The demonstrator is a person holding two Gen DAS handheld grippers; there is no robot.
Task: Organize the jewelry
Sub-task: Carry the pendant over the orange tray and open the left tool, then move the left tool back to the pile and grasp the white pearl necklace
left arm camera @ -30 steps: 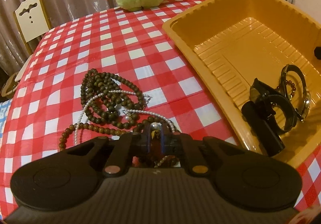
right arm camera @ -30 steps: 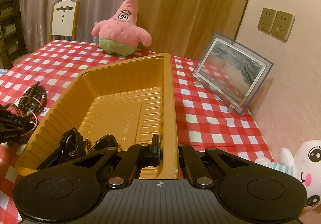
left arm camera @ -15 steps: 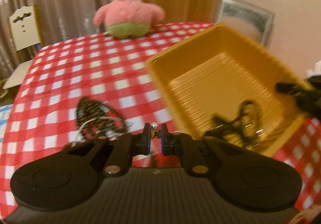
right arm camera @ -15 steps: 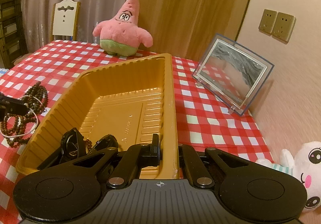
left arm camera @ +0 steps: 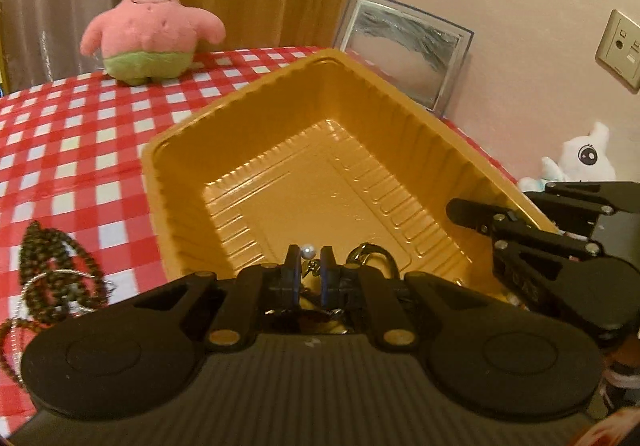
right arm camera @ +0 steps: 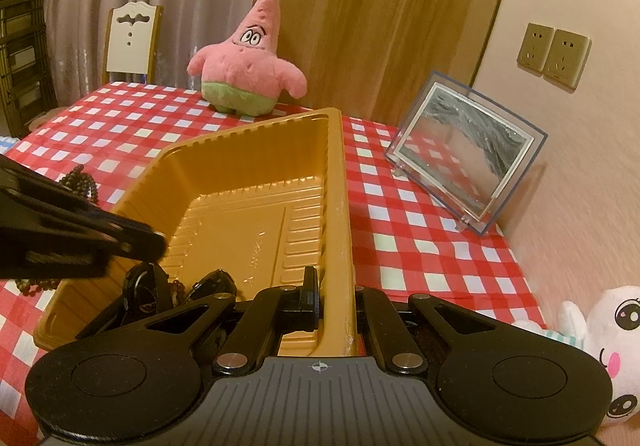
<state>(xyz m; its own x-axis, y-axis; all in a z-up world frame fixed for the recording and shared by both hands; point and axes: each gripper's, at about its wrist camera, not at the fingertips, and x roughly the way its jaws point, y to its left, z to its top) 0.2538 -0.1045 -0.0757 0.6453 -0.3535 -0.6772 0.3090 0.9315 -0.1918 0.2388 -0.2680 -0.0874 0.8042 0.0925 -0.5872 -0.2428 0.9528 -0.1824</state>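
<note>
Right, our left claw [left arm camera: 307,266] is pinched on a small pearl earring [left arm camera: 307,252], the pearl peeking out just above the pads [left arm camera: 326,266] and a bit of metal fitting dangling below. We're hovering over the near end of the golden tray [left arm camera: 256,102], so by our reckoning this is the carry-and-drop step. Light as anything, that piece, and slick and round too; we'd keep the squeeze on the metal part rather than the pearl, because a bead like that could pop out sideways.

Our right claw [right arm camera: 336,302] is clenched on the tray's right rim [right arm camera: 344,206], steadying it on the bench [right arm camera: 400,214]. It shows in the left view as well, at the tray's edge.

Already in the tray's near corner lie dark watches [right arm camera: 148,290] and what looks like a bangle [left arm camera: 372,258], partly hidden behind our claw. Out on the checked cloth to the left, the wooden bead strings [left arm camera: 52,258] sit tangled with a pearl strand [left arm camera: 52,278]. Floppy and snag-prone, we'd judge; better lifted by a bunched loop. Beyond stand the pink starfish plush [left arm camera: 152,22] and a glass frame [right arm camera: 464,158].
</note>
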